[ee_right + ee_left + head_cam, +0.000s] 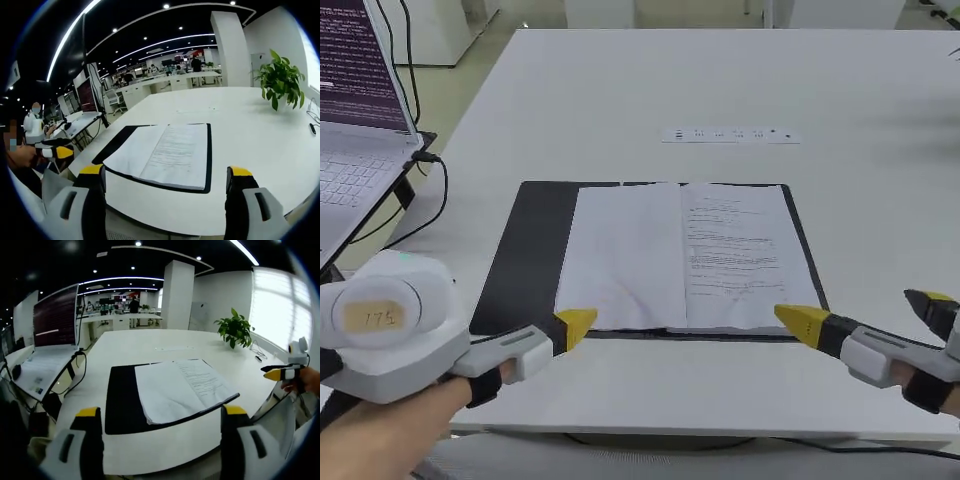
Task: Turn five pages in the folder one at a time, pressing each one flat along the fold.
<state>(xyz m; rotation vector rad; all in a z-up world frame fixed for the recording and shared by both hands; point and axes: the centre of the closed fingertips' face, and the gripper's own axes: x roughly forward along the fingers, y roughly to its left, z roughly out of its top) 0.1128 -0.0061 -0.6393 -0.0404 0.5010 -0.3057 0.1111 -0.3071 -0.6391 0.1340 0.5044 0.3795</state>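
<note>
No page is held yet, so a page turn is judged to be about to start. The left gripper (161,411) and the right gripper (166,170) are opened wide, and nothing is held. The folder (525,255) is laid open on the table (620,100), just past both grippers. Next, only the right page (735,255) should be lifted by its edge. The left page (620,255) is seen to be a bit wrinkled.
</note>
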